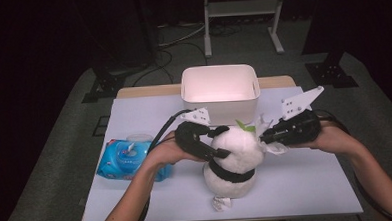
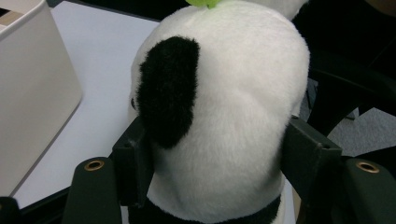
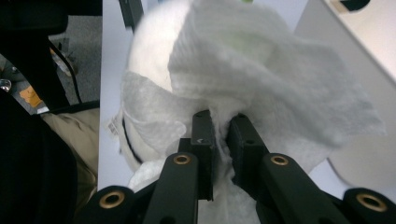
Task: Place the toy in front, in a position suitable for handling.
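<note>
White plush panda (image 1: 235, 161) stood upright near the table's (image 1: 307, 185) front edge, black band round its neck, green leaf on top. We saw the left gripper (image 1: 209, 146) clamped on its head from the side; in the left gripper view both jaws pressed into the fur, one just under the black ear (image 2: 168, 88). We saw the right gripper (image 1: 266, 136) pinched narrow on a white wipe (image 3: 261, 88), which lay draped against the panda's head. White bin (image 1: 219, 89) sat behind the panda, near the table's far edge. Blue wipes pack (image 1: 126, 158) lay left of it, by the left hand (image 1: 168, 154).
</note>
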Action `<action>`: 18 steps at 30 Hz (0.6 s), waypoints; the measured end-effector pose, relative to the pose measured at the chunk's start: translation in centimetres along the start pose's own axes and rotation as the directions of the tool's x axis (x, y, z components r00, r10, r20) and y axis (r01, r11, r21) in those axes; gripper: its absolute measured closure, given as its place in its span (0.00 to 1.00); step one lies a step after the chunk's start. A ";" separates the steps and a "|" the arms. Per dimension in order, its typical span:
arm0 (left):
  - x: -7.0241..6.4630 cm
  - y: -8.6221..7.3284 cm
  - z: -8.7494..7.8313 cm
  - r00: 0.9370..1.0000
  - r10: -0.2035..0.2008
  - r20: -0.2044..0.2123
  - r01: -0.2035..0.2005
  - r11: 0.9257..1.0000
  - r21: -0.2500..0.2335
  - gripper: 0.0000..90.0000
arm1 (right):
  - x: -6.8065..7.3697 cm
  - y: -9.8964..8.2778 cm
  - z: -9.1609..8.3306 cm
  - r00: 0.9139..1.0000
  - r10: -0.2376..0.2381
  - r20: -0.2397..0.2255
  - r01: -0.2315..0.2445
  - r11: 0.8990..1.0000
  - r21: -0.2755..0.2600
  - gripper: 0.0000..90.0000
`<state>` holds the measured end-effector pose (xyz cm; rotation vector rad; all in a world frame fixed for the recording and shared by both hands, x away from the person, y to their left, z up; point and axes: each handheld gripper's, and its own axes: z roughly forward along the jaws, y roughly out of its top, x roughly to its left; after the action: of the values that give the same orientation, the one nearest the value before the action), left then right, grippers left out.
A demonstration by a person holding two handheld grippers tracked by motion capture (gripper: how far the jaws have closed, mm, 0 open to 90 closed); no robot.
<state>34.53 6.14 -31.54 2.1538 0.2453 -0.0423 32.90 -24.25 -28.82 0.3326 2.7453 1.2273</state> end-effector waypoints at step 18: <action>-0.9 1.1 1.1 0.999 0.040 0.013 -0.040 0.999 0.006 0.37 | 0.4 1.4 -1.3 0.999 -0.033 0.014 0.034 0.999 -0.013 0.90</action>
<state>33.90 4.50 -31.19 2.1637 0.1945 -0.0341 32.45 -24.13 -26.94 0.2915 2.7185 1.2295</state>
